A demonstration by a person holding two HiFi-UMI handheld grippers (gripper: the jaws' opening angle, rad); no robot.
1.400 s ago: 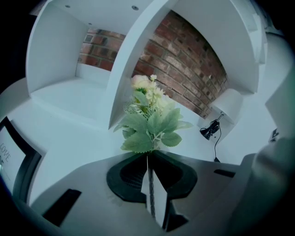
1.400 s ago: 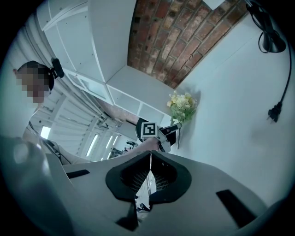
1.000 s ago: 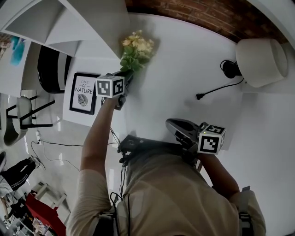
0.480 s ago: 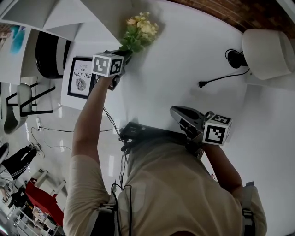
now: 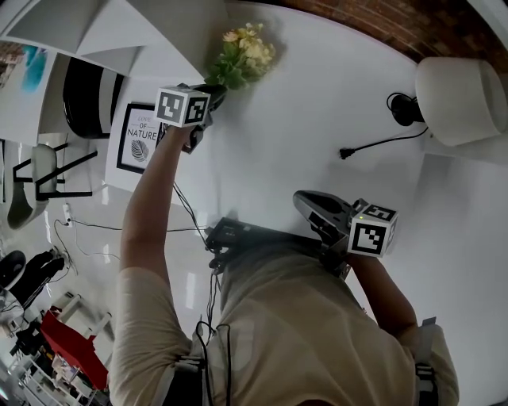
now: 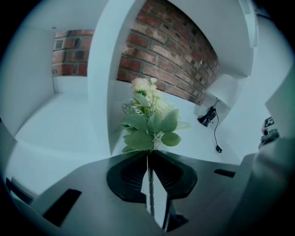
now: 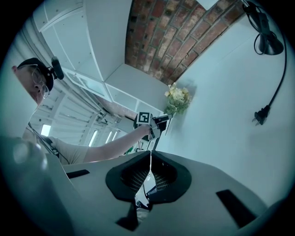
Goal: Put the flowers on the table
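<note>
Yellow-and-cream artificial flowers with green leaves (image 5: 242, 57) stick out ahead of my left gripper (image 5: 210, 93). In its own view, its jaws are pinched narrow on the thin stem. I hold the bunch over the far left part of the white table (image 5: 317, 95), near the red brick wall (image 5: 357, 24). My right gripper (image 5: 305, 204) hangs close to my body, jaws pressed together on nothing, well apart from the flowers.

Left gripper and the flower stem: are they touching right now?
Touching. The left gripper view shows the left gripper with its jaws closed on the thin stem, and the flowers standing just past the tips.
</note>
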